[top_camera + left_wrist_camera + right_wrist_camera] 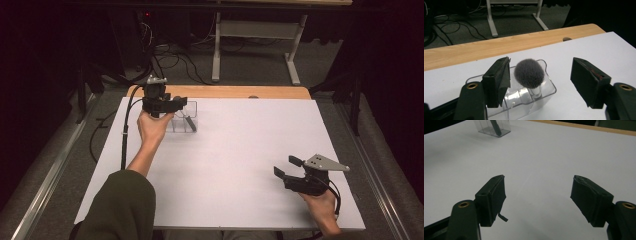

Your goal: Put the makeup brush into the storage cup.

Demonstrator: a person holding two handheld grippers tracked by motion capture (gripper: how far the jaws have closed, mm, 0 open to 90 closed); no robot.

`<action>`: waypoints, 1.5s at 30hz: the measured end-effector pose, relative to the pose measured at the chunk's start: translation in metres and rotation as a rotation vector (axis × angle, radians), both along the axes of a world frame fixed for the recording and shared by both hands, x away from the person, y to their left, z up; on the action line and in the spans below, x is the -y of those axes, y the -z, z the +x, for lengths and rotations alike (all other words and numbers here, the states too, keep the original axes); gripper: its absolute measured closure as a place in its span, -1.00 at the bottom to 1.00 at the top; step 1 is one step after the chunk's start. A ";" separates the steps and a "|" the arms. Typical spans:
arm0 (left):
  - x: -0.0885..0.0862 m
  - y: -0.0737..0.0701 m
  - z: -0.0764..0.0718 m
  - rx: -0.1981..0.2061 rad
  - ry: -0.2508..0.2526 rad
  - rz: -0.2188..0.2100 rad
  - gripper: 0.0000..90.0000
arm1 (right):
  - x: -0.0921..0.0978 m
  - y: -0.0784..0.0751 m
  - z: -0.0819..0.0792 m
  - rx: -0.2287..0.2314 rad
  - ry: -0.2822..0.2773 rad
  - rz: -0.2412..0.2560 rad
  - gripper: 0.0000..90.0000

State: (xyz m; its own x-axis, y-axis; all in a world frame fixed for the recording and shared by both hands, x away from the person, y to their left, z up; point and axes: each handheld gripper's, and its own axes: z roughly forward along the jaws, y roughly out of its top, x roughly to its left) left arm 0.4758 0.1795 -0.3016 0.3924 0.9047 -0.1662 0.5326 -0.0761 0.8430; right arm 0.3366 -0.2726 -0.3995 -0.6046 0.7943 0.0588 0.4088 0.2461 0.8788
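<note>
High view: white matte sheet (235, 165) covers most of the table, with a light wood edge (225, 91) showing along the far side. Left gripper (172, 105), black with a cable trailing off it, is held over a clear plastic organizer (186, 119) near the far-left part of the sheet; a dark slim brush (190, 122) leans inside it. Right gripper (289, 167) sits low at the near-right, well apart from the organizer, grey three-cornered plate on top, jaws spread. The left arm wears a dark green sleeve (120, 210). Left gripper view: jaws wide apart, blocky black pads with worn, slightly frayed facing; nothing is held. Between them and just beyond is the organizer (541, 92), transparent hard plastic with rounded corners and inner dividers, and in it stands the brush (529, 73) upright, its head a soft, dense, domed grey tuft on a clear or silvery ferrule. The left pad (499, 80) overlaps the organizer's left part in the picture; whether they touch can't be told. Wood grain strip (499, 47) lies behind. Right gripper view: jaws parted wide over bare white sheet (539, 175), empty, with a loose scrap of pad tape curling off the left pad (492, 200). The organizer (492, 127) is far off at the top left, with a dark handle leaning in it.
</note>
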 end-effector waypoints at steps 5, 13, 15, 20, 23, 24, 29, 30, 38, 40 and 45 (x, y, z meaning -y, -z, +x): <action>-0.004 0.000 -0.006 0.011 0.002 0.015 -0.34 | 0.000 0.000 0.000 -0.002 0.002 0.000 -0.35; -0.007 -0.002 -0.014 0.023 0.013 0.035 -0.35 | 0.000 0.000 0.000 -0.005 0.001 -0.002 -0.35; -0.007 -0.002 -0.015 0.026 0.016 0.032 -0.35 | 0.000 0.000 0.000 -0.003 0.001 -0.003 -0.35; -0.008 -0.002 -0.019 0.032 0.022 0.034 -0.36 | 0.000 0.000 0.001 0.004 -0.004 -0.007 -0.35; -0.008 -0.001 -0.022 0.035 0.028 0.054 -0.36 | 0.000 0.001 0.001 -0.001 -0.005 -0.012 -0.35; -0.008 -0.001 -0.023 0.036 0.026 0.050 -0.36 | 0.000 0.001 0.001 -0.001 -0.005 -0.012 -0.35; -0.009 -0.002 -0.027 0.040 0.032 0.049 -0.36 | 0.000 0.000 0.001 -0.004 0.003 -0.007 -0.35; -0.009 -0.002 -0.028 0.041 0.034 0.050 -0.36 | 0.000 0.000 0.001 0.003 -0.002 -0.008 -0.35; -0.011 -0.003 -0.033 0.038 0.048 0.077 -0.36 | 0.001 0.001 0.001 -0.003 0.001 -0.005 -0.35; -0.012 -0.004 -0.035 0.042 0.052 0.074 -0.36 | 0.000 0.001 0.001 -0.004 0.001 -0.007 -0.35; -0.013 -0.005 -0.039 0.051 0.060 0.073 -0.36 | 0.001 0.001 0.001 -0.005 0.002 -0.009 -0.35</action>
